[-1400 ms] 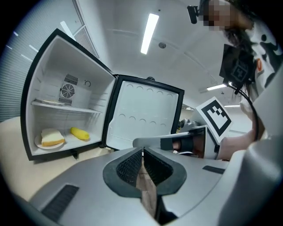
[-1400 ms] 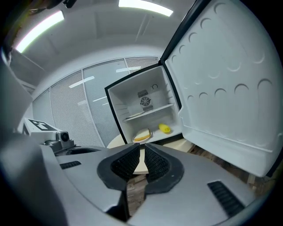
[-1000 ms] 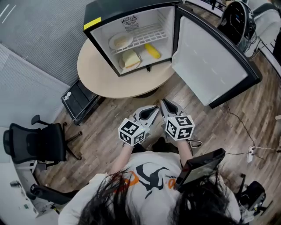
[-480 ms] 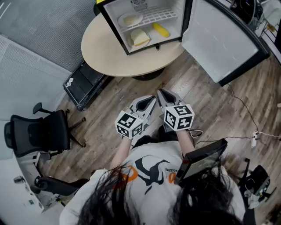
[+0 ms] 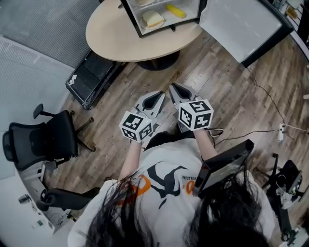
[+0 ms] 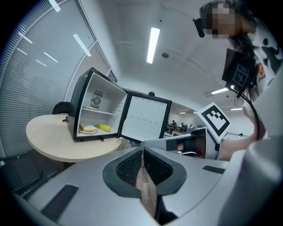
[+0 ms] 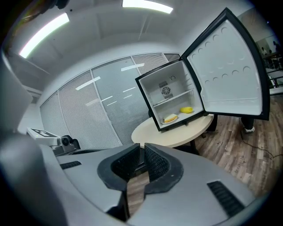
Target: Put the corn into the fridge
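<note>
The yellow corn [image 5: 175, 10] lies inside the open mini fridge [image 5: 145, 33], on its floor beside a sandwich on a plate [image 5: 153, 19]. It also shows small and far off as the corn [image 6: 104, 127] in the left gripper view and the corn [image 7: 187, 110] in the right gripper view. My left gripper [image 5: 155, 99] and right gripper [image 5: 176, 91] are held side by side over the wood floor, well short of the table. Both are shut with nothing between the pads, as the left gripper [image 6: 142, 154] and right gripper [image 7: 142, 152] show close up.
The fridge stands on a round beige table [image 5: 111, 38], its door [image 5: 241, 24] swung wide to the right. A black case [image 5: 91, 77] lies on the floor left of the table. A black office chair [image 5: 43, 144] stands at left, and cables [image 5: 260, 130] trail at right.
The fridge and table have slid toward the top of the head view as both grippers backed away from them together. Both stay shut and empty.
</note>
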`<action>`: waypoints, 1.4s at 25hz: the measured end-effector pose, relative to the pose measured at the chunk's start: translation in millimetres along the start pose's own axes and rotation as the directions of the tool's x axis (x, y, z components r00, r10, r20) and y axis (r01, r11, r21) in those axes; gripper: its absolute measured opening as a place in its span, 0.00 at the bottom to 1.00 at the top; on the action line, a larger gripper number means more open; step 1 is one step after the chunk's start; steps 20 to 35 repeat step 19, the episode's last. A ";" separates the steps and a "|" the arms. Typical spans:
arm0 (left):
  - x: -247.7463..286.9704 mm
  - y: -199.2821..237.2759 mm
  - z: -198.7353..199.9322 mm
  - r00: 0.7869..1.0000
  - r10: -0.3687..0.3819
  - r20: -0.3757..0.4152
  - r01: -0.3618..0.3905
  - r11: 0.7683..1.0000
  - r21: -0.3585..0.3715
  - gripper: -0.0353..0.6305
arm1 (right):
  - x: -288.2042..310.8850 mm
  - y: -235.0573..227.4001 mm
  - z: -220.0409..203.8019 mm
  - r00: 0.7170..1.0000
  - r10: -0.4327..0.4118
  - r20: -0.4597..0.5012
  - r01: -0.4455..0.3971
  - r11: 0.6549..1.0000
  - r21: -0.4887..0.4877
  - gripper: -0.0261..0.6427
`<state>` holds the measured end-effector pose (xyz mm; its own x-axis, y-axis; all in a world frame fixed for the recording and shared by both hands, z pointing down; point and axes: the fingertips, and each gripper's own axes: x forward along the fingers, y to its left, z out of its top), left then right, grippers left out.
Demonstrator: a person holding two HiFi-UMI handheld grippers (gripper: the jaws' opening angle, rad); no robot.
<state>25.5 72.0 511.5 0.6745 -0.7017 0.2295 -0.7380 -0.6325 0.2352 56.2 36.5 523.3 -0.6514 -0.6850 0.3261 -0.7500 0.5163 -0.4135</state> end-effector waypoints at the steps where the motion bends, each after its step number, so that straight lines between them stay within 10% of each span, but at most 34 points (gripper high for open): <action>1: -2.9 -1.1 0.4 1.000 0.002 0.005 -0.002 1.000 0.003 0.07 | -1.8 2.1 -0.4 1.000 -0.002 0.003 0.002 1.000 -0.003 0.10; 35: -23.6 -5.3 9.5 0.998 0.025 0.055 -0.027 0.999 0.035 0.07 | -18.1 13.7 0.4 0.999 -0.013 0.035 0.015 0.999 -0.033 0.10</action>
